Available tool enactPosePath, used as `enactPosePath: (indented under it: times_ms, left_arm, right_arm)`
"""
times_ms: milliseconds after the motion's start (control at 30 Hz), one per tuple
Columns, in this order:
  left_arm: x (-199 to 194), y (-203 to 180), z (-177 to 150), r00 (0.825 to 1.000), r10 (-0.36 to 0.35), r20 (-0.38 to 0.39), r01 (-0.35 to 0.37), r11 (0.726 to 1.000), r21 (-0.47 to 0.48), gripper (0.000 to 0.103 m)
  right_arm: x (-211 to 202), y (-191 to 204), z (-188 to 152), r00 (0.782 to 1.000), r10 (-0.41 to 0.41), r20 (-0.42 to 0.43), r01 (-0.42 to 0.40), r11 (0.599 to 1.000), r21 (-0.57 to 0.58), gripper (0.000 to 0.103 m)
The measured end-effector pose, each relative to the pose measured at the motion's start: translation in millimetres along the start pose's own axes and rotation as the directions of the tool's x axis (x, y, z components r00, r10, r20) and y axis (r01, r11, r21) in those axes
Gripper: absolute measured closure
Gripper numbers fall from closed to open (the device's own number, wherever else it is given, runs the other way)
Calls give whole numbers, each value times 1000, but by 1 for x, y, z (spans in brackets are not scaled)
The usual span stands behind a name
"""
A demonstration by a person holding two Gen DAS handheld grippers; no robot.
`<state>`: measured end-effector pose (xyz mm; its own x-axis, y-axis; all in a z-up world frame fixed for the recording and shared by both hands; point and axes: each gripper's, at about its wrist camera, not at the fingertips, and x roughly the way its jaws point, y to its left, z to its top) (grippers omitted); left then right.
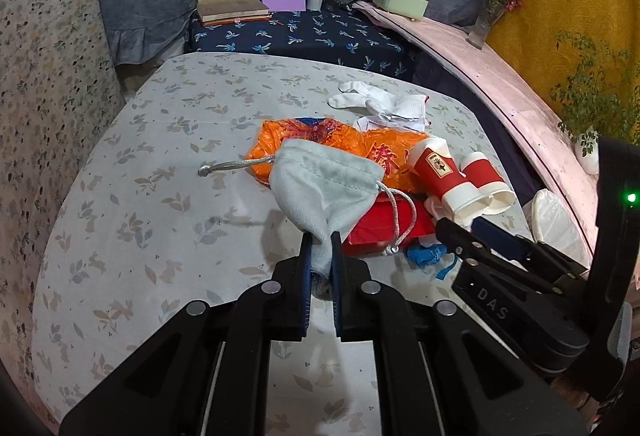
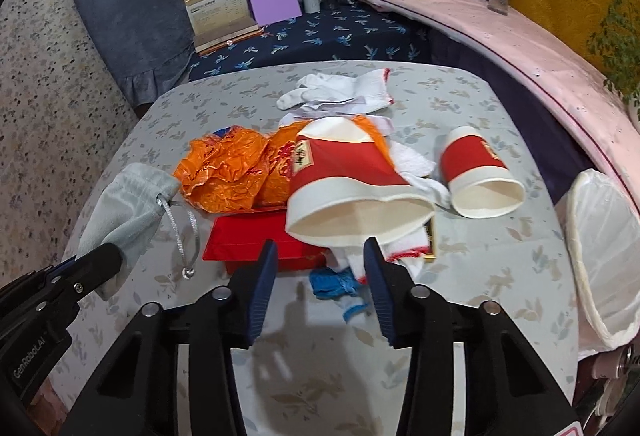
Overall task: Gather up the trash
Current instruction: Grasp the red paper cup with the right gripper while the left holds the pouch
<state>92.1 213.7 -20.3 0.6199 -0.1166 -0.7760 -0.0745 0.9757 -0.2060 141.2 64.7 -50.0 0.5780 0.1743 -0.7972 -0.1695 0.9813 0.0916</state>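
Left gripper (image 1: 321, 268) pinches a soft, light drawstring pouch (image 1: 320, 183); right gripper (image 2: 320, 268), jaws wide apart, straddles a crushable paper cup's (image 2: 352, 179) rim.

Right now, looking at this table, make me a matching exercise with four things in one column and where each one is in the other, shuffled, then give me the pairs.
Things:
1. grey drawstring pouch
2. nearer red paper cup
3. white gloves
4. white-lined bin

Places:
A. at the far side of the table, beyond the orange wrapper
B. pinched in the left tongs
C. off the table's right edge
D. lying on its side, its mouth just ahead of the open right tongs

Pairs: 1-B, 2-D, 3-A, 4-C
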Motion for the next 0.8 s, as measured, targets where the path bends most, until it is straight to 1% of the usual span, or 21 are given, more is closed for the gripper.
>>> enactPosePath:
  times_ms: [100, 233, 300, 333, 467, 567, 800]
  left_arm:
    - [4, 0, 3, 1000, -5, 0, 5, 1000, 4, 95]
    - [8, -4, 6, 1000, -10, -3, 10, 1000, 11, 95]
    - [10, -7, 8, 1000, -13, -3, 13, 1000, 17, 95]
    - [11, -8, 8, 1000, -14, -3, 14, 1000, 19, 95]
    - [14, -16, 11, 1000, -22, -6, 22, 999, 29, 95]
    - [14, -26, 12, 1000, -30, -3, 30, 998, 46, 95]
    - [10, -64, 13, 997, -76, 6, 75, 992, 101, 95]
  right_arm:
    - [5, 5, 4, 1000, 5, 2, -5, 1000, -4, 68]
    - [8, 7, 10, 1000, 22, 12, -22, 1000, -4, 78]
    - [8, 7, 13, 999, 31, 18, -31, 1000, -5, 85]
    - [7, 8, 14, 999, 35, 21, -35, 999, -6, 91]
    - [-4, 5, 17, 998, 35, 56, -35, 999, -14, 94]
    - [-14, 0, 19, 997, 19, 80, -18, 1000, -17, 95]
    - [-47, -37, 20, 990, -18, 140, 14, 999, 32, 95]
